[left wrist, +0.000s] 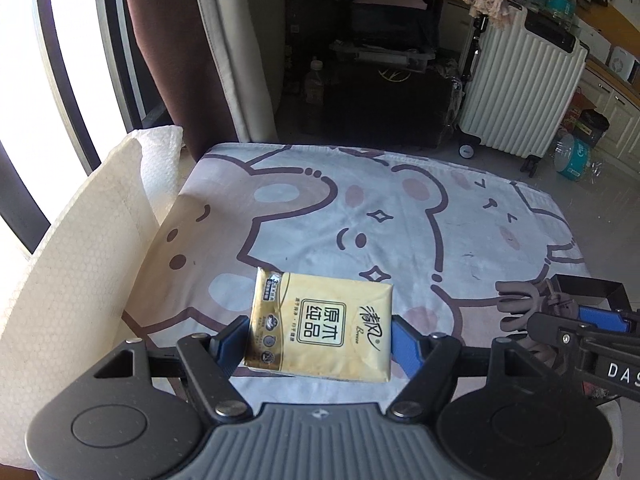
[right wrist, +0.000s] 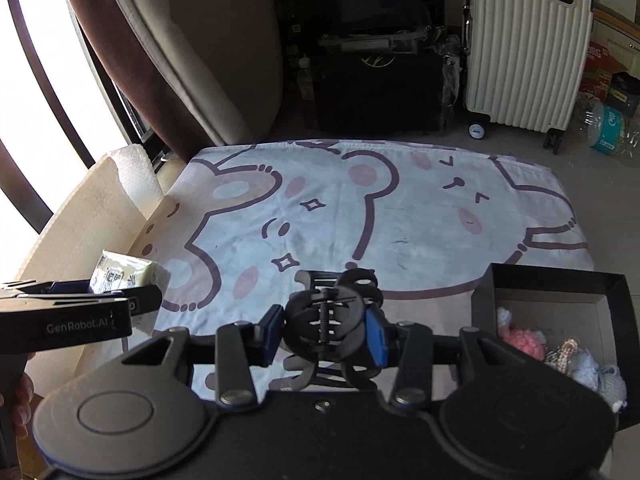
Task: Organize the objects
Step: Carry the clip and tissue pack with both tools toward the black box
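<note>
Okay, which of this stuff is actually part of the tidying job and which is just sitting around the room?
Part of the job:
- tissue pack, held in the left gripper
- hair claw clip, held in the right gripper
- black box with soft knitted items inside

Just lying about:
- white suitcase
- water bottle
- paper towel roll
- cartoon bear sheet

Gold tissue pack (left wrist: 320, 328), black hair claw (right wrist: 332, 320), bear-print white cloth (left wrist: 400, 208).

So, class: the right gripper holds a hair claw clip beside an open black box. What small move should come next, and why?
Probably carry the right gripper rightward over the black box. It is shut on the claw clip, and the box lies just to its right, already holding small soft items.
</note>
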The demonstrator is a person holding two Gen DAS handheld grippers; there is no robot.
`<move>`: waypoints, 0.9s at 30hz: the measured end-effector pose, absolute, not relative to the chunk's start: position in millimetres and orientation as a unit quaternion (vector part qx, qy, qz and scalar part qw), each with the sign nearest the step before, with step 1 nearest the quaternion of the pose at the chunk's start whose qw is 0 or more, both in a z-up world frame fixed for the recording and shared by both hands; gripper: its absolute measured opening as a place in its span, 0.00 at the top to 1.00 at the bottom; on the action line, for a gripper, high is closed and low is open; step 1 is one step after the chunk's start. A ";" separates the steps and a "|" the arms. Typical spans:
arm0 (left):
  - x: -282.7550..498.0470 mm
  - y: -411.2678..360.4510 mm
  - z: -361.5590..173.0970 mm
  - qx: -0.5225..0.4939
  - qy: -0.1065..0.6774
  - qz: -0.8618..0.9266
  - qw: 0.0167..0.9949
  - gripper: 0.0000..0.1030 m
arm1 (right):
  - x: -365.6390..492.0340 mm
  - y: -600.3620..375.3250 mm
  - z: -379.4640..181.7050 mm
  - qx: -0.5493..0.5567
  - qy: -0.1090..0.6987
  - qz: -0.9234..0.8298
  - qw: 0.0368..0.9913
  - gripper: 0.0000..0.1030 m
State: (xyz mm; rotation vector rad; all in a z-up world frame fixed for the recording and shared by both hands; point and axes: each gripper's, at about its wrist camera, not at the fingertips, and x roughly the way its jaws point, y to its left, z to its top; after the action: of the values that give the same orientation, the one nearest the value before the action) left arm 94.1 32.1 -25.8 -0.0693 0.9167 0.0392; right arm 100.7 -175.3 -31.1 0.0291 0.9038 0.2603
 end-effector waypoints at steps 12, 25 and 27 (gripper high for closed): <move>85.4 -2.3 -10.1 -0.025 0.426 -0.009 0.904 0.28 | 88.7 -221.9 -12.3 0.024 0.412 0.090 0.907 0.57; 84.5 -37.4 -5.5 -0.023 0.420 -0.031 0.907 0.28 | 76.6 -262.5 -3.7 0.021 0.400 0.060 0.914 0.57; 84.9 -43.6 -5.5 -0.024 0.419 -0.035 0.907 0.28 | 75.2 -267.4 -3.7 0.020 0.399 0.058 0.915 0.57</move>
State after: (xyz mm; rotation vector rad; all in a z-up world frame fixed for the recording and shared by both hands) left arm 84.9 -43.6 -5.5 -0.0496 0.8660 -0.0731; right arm 75.2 -267.4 -3.7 0.0415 0.8219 0.1188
